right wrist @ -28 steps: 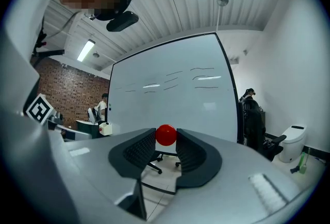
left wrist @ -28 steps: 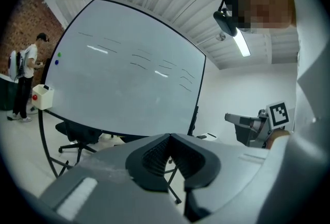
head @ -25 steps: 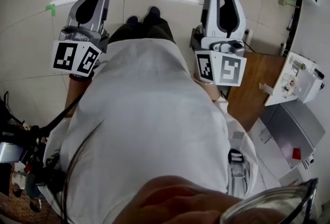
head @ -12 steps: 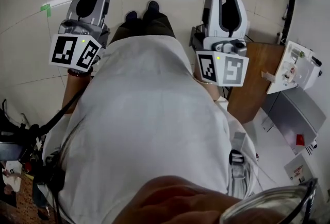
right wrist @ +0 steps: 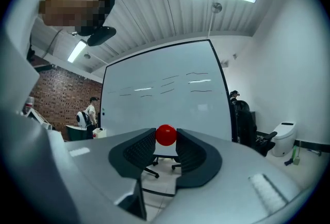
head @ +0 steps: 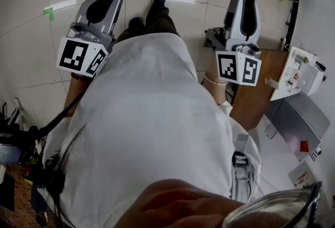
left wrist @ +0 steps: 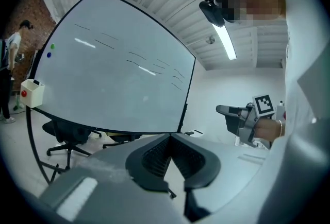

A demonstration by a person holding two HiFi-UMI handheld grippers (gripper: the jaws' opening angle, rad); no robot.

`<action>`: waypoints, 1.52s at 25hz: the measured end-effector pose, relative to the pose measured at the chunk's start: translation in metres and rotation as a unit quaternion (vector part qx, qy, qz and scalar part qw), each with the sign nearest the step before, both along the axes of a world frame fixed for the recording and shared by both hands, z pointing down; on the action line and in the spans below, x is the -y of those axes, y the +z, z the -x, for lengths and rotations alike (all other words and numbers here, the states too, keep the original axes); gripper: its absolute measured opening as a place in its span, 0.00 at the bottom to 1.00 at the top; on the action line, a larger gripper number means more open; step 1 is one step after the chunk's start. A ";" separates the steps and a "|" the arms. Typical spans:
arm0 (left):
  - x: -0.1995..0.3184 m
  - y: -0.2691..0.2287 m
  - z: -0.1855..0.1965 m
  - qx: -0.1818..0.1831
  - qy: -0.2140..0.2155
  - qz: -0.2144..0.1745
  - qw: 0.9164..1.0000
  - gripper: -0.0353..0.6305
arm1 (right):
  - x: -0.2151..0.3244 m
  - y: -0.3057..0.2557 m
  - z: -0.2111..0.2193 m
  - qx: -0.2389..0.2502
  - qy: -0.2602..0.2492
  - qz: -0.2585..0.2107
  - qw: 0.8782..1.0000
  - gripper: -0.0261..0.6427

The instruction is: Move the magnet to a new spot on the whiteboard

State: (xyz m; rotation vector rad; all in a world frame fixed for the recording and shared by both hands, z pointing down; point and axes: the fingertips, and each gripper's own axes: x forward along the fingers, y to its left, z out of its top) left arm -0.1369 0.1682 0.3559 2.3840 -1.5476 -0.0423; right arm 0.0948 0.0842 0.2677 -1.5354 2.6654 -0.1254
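One magnet: small, round, glossy red, ball-like. You pinch it at very tips of right gripper, jaws narrowly apart, pads pressing both its sides. Whiteboard stands upright beyond it, well apart, magnet not touching it. Head view: red spot at gripper nose, above tiled floor. Your left gripper: jaws meeting at tips, nothing held.

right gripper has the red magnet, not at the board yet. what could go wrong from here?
1. The magnet is round and pinched only at the tips of the right gripper; it could slip out on the way to the whiteboard.
2. A chair stands under the whiteboard and a person by its right edge; either could be bumped on approach.
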 end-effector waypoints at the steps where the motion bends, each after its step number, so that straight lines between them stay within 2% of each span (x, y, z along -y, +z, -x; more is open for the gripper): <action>1: 0.006 0.000 0.001 -0.002 -0.005 -0.001 1.000 0.06 | 0.007 0.000 0.005 0.008 -0.009 0.000 1.000 0.23; 6: 0.044 -0.005 0.003 0.010 -0.024 -0.004 1.000 0.06 | 0.052 -0.005 0.013 0.029 -0.034 -0.009 0.999 0.23; 12: 0.103 -0.012 -0.010 0.015 -0.035 -0.014 0.999 0.06 | 0.103 -0.022 0.015 -0.058 -0.055 -0.076 0.994 0.23; 17: 0.167 -0.030 -0.047 0.027 -0.016 -0.028 0.999 0.06 | 0.156 -0.033 -0.002 -0.059 -0.067 -0.086 0.992 0.23; 22: 0.212 -0.033 -0.069 0.026 -0.021 -0.017 0.999 0.06 | 0.190 -0.036 -0.025 -0.078 -0.071 -0.099 0.989 0.23; 26: 0.238 -0.040 -0.071 0.036 -0.033 -0.012 0.999 0.06 | 0.218 -0.042 -0.035 -0.074 -0.073 -0.093 0.990 0.23; 30: 0.230 -0.035 -0.058 0.041 -0.040 -0.004 0.998 0.06 | 0.207 -0.035 -0.027 -0.065 -0.085 -0.090 0.990 0.23; 33: 0.234 -0.032 -0.054 0.040 -0.026 -0.005 0.999 0.06 | 0.209 -0.046 -0.005 -0.057 -0.085 -0.095 0.990 0.23; 38: 0.324 -0.039 -0.034 0.054 0.041 -0.022 0.997 0.06 | 0.284 -0.051 0.030 -0.060 -0.032 -0.087 0.994 0.23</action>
